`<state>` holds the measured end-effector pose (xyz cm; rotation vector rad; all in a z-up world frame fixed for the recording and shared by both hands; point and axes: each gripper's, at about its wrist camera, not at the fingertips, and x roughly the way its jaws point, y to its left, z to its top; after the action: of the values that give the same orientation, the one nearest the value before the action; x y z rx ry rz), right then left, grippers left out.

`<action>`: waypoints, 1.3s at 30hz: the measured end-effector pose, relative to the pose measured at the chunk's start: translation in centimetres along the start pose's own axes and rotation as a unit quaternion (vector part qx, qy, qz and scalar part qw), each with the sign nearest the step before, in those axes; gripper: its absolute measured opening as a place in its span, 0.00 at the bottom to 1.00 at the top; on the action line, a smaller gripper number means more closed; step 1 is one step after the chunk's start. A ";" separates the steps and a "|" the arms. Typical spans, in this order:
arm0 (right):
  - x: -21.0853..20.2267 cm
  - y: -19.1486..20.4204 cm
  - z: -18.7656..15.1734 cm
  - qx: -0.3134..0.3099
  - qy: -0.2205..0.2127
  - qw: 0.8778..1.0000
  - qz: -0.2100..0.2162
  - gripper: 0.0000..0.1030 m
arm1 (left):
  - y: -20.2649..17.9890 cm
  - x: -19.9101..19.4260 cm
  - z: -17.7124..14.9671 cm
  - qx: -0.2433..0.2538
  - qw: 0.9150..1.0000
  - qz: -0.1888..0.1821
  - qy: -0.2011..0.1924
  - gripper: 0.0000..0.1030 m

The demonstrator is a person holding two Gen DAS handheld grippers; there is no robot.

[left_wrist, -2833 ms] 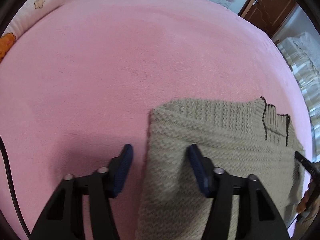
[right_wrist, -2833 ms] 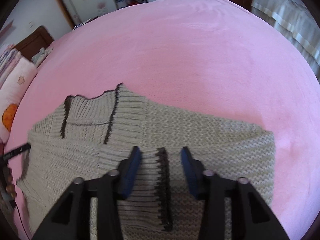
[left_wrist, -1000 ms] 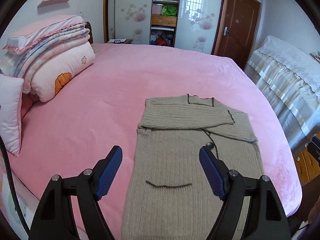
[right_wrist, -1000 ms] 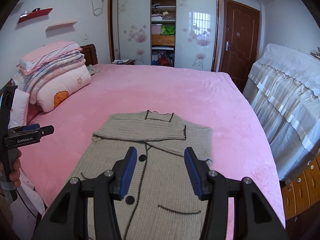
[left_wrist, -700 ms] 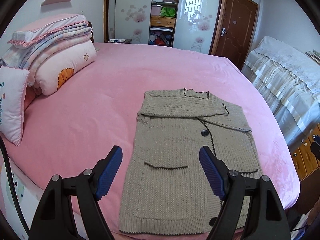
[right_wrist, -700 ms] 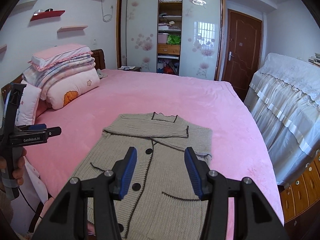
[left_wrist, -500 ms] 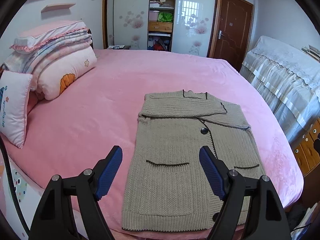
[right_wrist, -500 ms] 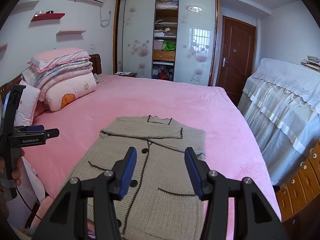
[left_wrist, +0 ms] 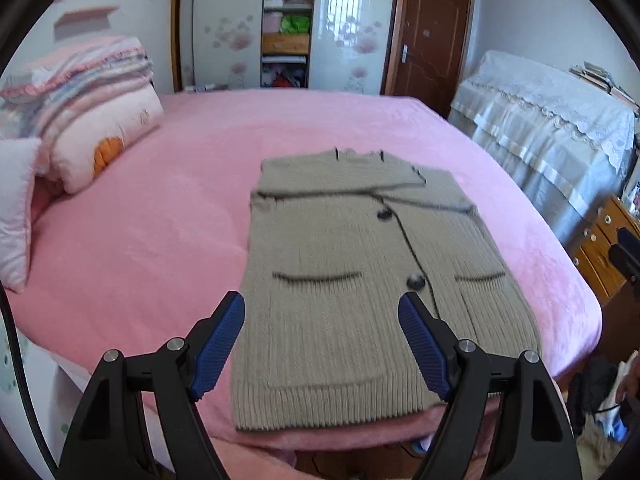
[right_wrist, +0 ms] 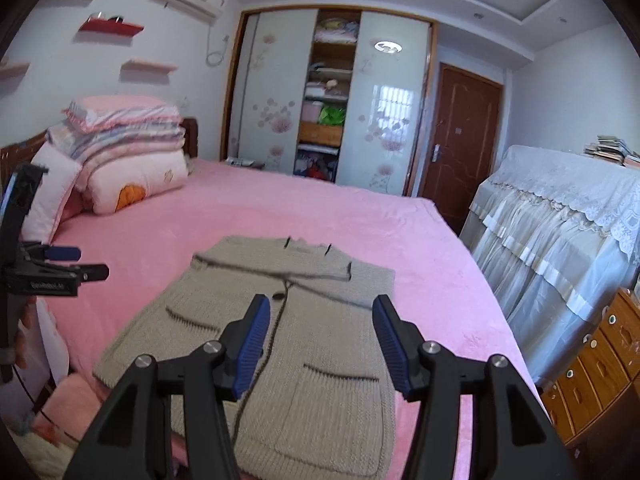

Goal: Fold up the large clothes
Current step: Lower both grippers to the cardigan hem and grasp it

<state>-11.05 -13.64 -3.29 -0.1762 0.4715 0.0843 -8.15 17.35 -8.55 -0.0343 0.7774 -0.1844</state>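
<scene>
A beige knitted cardigan (left_wrist: 360, 264) with dark trim, buttons and two pockets lies flat on the pink bed (left_wrist: 168, 208), its sleeves folded across the chest and its hem at the near edge. My left gripper (left_wrist: 322, 314) hangs open above the hem with nothing between its blue pads. In the right wrist view the same cardigan (right_wrist: 304, 344) lies below my right gripper (right_wrist: 320, 316), whose jaws stand apart and empty. The left gripper (right_wrist: 64, 264) also shows at the left edge of that view, held in a hand.
Stacked pillows and quilts (left_wrist: 80, 112) sit at the head of the bed on the left. A lace-covered piece of furniture (right_wrist: 560, 240) and wooden drawers (right_wrist: 592, 364) stand to the right. A wardrobe (right_wrist: 328, 108) and a brown door (right_wrist: 460, 136) are behind the bed.
Both grippers have pulled back from the cardigan's shoulders toward the foot of the bed, so the whole garment now shows. The right jaws have widened slightly. Nothing is held.
</scene>
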 end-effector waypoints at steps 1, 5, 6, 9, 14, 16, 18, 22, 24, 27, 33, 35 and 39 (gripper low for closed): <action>0.4 0.0 -0.8 -0.002 0.011 1.000 0.003 0.52 | 0.3 0.6 -0.7 0.003 1.000 -0.006 0.017 0.76; 2.7 -1.4 -4.3 0.017 0.081 0.996 0.045 0.52 | 1.8 3.0 -3.4 0.016 0.998 0.014 0.056 0.76; 3.1 -1.7 -5.1 0.026 0.095 0.994 0.055 0.52 | 2.3 3.6 -3.9 0.015 0.998 0.014 0.066 0.77; 4.5 -2.8 -8.1 0.037 0.132 0.989 0.054 0.52 | 4.3 6.4 -5.9 -0.004 0.994 0.007 0.108 0.77; 6.4 -4.3 -12.3 0.031 0.191 0.981 0.026 0.52 | 7.5 10.4 -9.3 -0.026 0.987 -0.009 0.158 0.77; 7.5 -5.6 -13.9 0.055 0.219 0.974 0.022 0.52 | 8.2 11.4 -10.3 -0.030 0.985 -0.006 0.171 0.77; 8.4 -6.8 -15.3 0.082 0.243 0.966 0.023 0.52 | 8.8 12.5 -11.4 -0.033 0.981 -0.004 0.191 0.77; 9.8 -8.5 -17.3 0.120 0.284 0.951 0.024 0.52 | 10.3 14.2 -13.2 -0.061 0.972 -0.009 0.227 0.77; 10.3 -9.2 -18.2 0.137 0.302 0.943 0.019 0.52 | 11.0 14.8 -13.8 -0.078 0.968 -0.019 0.238 0.77; 10.5 -10.0 -19.3 0.158 0.320 0.934 0.018 0.52 | 11.6 15.1 -14.2 -0.089 0.967 -0.037 0.235 0.77; 11.0 -11.0 -21.2 0.190 0.345 0.919 0.029 0.52 | 12.8 15.2 -15.2 -0.114 0.964 -0.067 0.231 0.77; 11.3 -11.1 -21.7 0.197 0.352 0.914 0.037 0.52 | 12.9 15.3 -15.4 -0.117 0.963 -0.073 0.230 0.77; 11.5 -10.8 -22.4 0.203 0.363 0.907 0.064 0.40 | 12.8 15.5 -15.5 -0.119 0.963 -0.077 0.229 0.77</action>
<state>-9.48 -27.99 -26.61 0.2499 1.2340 0.0453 -6.20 27.75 -31.60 -0.2881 1.2576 -0.2492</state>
